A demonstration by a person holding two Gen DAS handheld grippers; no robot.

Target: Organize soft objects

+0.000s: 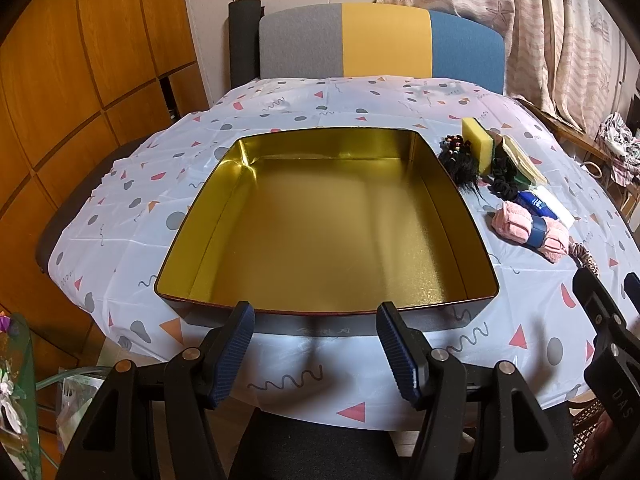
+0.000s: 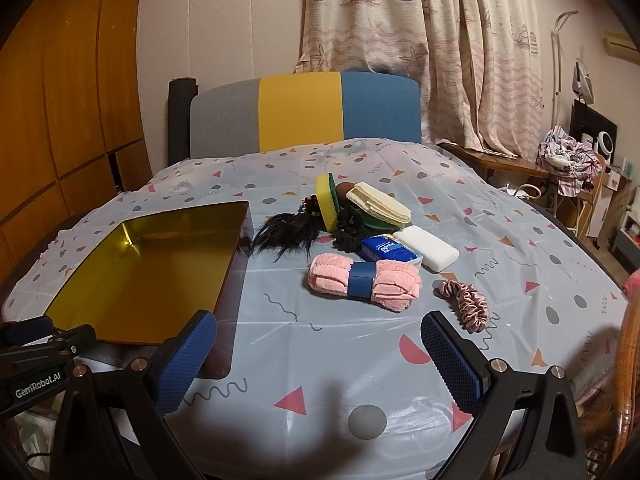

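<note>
A gold-lined tin box (image 1: 448, 200) (image 2: 236, 248) lies open and empty on the table. To its right is a pile of soft things: a pink rolled towel with a blue band (image 2: 396, 280) (image 1: 516, 222), a pink scrunchie (image 2: 468, 300), a black scrunchie (image 2: 350, 232), a black hair piece (image 2: 288, 232), a yellow sponge (image 2: 326, 200) (image 1: 476, 140), a cream cloth pad (image 2: 380, 202), a blue tissue pack (image 2: 388, 250) and a white block (image 2: 428, 252). My left gripper (image 1: 316, 316) is open and empty at the box's near rim. My right gripper (image 2: 318, 332) is open and empty, short of the towel.
A patterned plastic cloth (image 2: 480, 200) covers the table. A grey, yellow and blue chair back (image 2: 304, 108) stands at the far edge. Wooden cabinets (image 1: 80, 80) are at left, curtains (image 2: 420, 40) and cluttered furniture (image 2: 572, 160) at right.
</note>
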